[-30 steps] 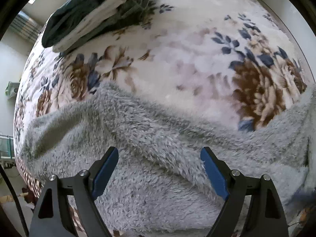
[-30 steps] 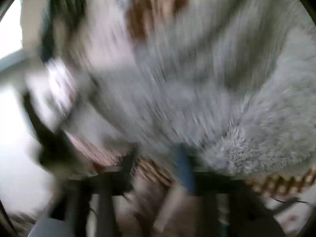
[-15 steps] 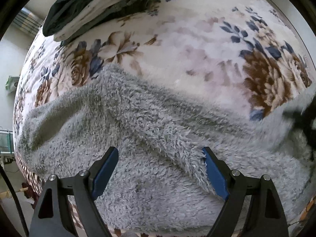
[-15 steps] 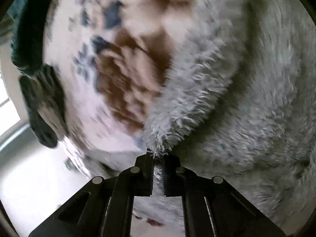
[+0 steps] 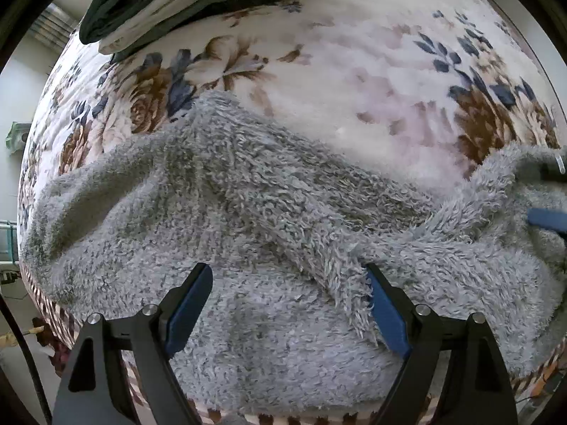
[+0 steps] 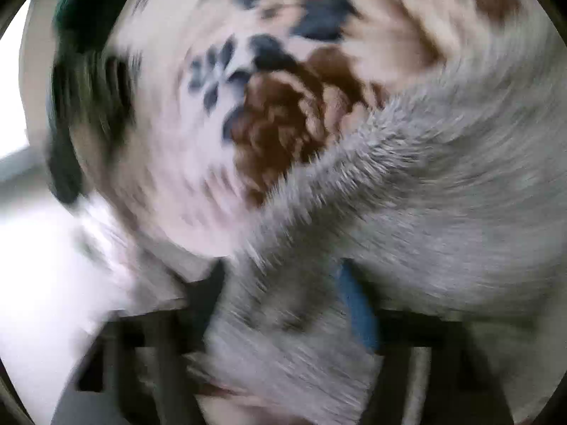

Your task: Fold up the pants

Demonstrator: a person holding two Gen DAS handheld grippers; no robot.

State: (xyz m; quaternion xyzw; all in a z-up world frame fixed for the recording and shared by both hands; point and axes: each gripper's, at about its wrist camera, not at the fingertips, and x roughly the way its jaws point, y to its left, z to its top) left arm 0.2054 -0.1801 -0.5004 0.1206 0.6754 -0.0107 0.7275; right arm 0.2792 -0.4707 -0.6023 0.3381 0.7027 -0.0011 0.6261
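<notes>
Fluffy grey pants [image 5: 248, 212] lie spread on a floral blanket [image 5: 372, 56], with a ridge of folded fabric running across them. My left gripper [image 5: 287, 272] points down just above the pants, open, with the ridge's fringe brushing its right pad [image 5: 384, 304]. At the right edge of the left wrist view is my right gripper [image 5: 549, 196], on a raised hump of the pants. The right wrist view is blurred: the right gripper [image 6: 283, 283] has its jaws opening, with the pants' edge [image 6: 354, 163] running loosely between them.
A stack of folded dark green and white clothes [image 5: 159, 3] lies at the blanket's far left; it shows as a dark smear [image 6: 78, 99] in the right wrist view. The bed's patterned edge [image 5: 46, 304] and the floor lie at the lower left.
The right gripper, shut on the pants' edge half a second ago, now has its jaws apart. It has moved into the left wrist view at the right. The left gripper stays open and has drifted slightly.
</notes>
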